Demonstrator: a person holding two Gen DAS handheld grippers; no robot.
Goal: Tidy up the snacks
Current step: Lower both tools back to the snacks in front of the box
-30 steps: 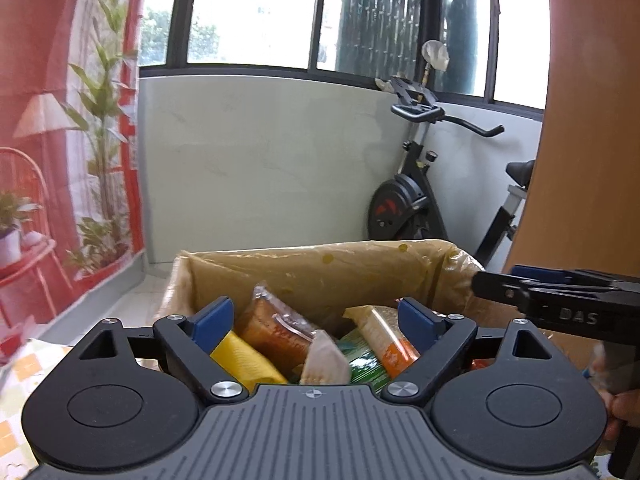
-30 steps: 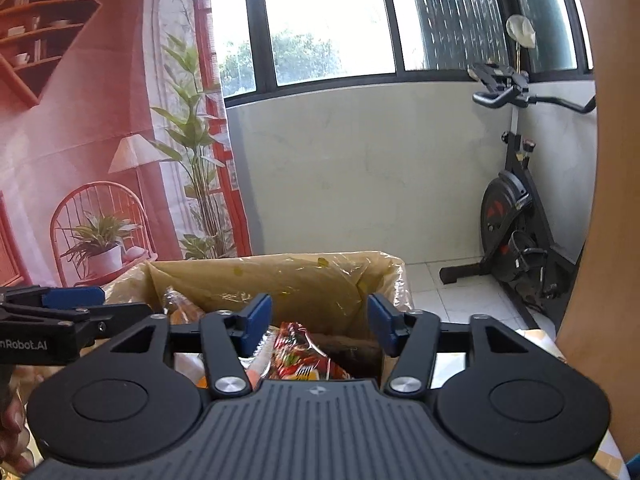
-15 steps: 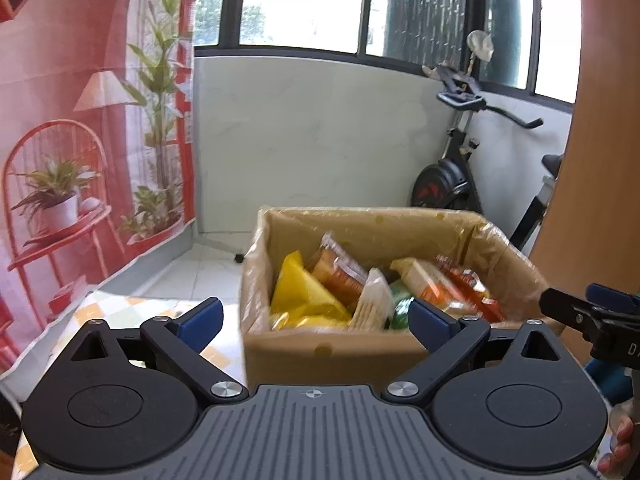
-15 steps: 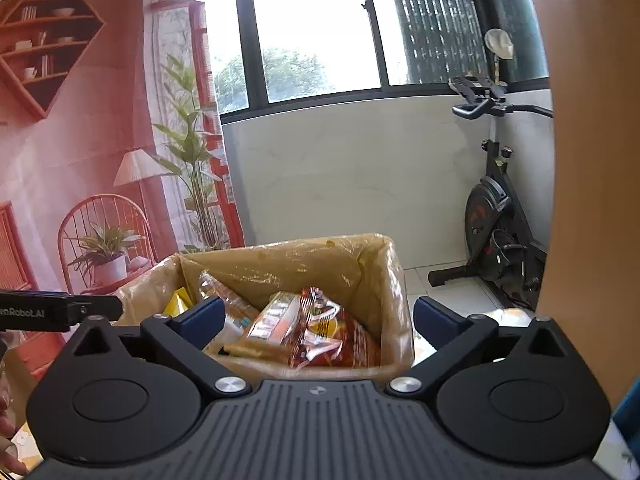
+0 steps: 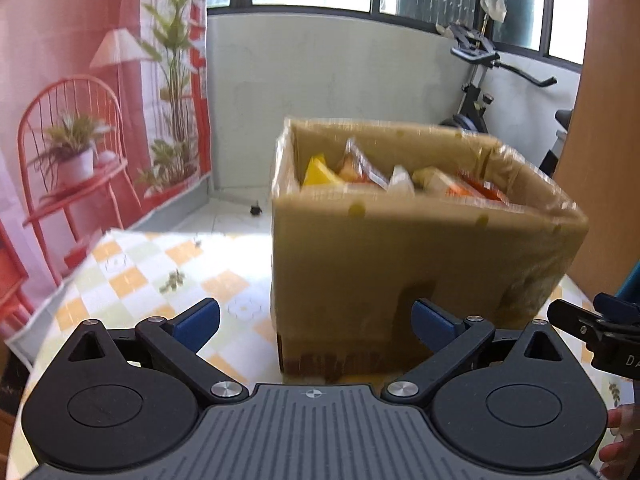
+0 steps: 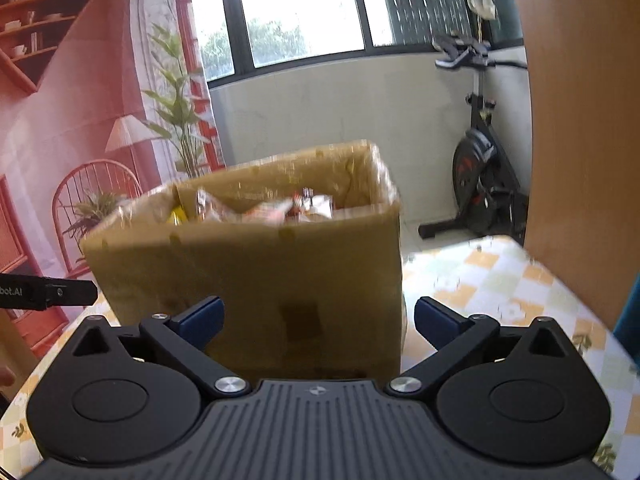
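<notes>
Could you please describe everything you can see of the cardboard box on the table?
The brown cardboard box stands upright and open-topped on the orange-and-white checked tablecloth. A clear, crinkled plastic liner wraps over its rim. Colourful snack packets, yellow, orange and red, stand packed inside. A darker patch marks its near wall. Nothing grips it.

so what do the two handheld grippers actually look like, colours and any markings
Both match: the left gripper and the right gripper have matte black bodies with a ribbed grey centre plate, two round black discs, silver pivot screws and angled black linkage arms tipped with blue pads. Seen side-on from the other camera, the left one carries white lettering ending "bot.AI". No cables or sleeves are visible.
</notes>
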